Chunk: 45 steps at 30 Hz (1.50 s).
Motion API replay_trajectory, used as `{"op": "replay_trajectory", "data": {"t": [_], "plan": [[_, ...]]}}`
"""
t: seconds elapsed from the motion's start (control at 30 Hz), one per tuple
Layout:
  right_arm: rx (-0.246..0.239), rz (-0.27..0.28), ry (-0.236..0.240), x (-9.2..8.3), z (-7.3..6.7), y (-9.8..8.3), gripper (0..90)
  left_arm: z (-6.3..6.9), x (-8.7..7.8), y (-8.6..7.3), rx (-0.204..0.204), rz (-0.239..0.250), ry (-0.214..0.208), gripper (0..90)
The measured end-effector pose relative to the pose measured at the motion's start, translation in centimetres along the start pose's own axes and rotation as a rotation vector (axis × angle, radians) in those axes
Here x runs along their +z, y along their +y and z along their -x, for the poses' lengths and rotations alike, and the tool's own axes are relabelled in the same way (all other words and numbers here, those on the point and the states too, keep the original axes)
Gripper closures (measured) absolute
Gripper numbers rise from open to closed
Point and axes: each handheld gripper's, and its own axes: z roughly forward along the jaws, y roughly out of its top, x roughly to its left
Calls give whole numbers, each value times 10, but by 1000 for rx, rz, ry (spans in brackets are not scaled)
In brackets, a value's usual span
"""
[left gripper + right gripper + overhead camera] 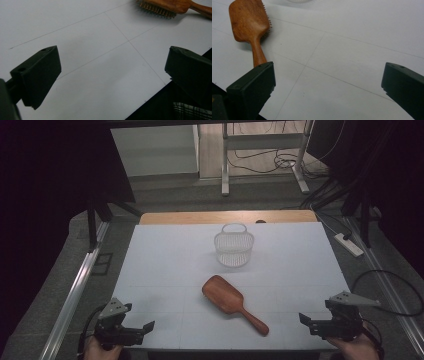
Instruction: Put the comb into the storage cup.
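A brown wooden hairbrush lies bristles down in the middle of the white table, its handle pointing toward the near right. Behind it stands a small white mesh basket with a loop handle. My left gripper rests open at the near left corner, nothing between its jaws; the hairbrush lies far ahead at the top of its view. My right gripper is open at the near right corner, apart from the brush; its view has the hairbrush at upper left, handle toward the left jaw.
A wooden strip runs along the table's far edge. Metal rails flank the table on both sides. A power strip and cables lie on the floor at right. Desk legs stand beyond the table.
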Motion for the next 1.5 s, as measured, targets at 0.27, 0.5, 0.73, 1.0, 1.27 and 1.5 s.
{"op": "replay_trajectory", "data": {"t": [0.27,0.5,0.73,1.0,1.27,1.5], "plan": [[-11,-6,-15,-1,-2,-1,0,1,2,2,22,1,-6,19],[-19,-6,-22,-2,-3,-3,0,4,4,3,52,-7,-2,20],[-35,-19,-9,-1,-4,-2,0,1,3,3,41,1,-17,20],[-69,-29,35,1,-6,0,0,0,2,2,26,9,-29,20],[-109,-9,68,3,-7,6,0,-1,1,1,11,17,-34,20],[-99,-45,141,7,-7,11,0,-2,-1,0,14,24,-49,20]]}}
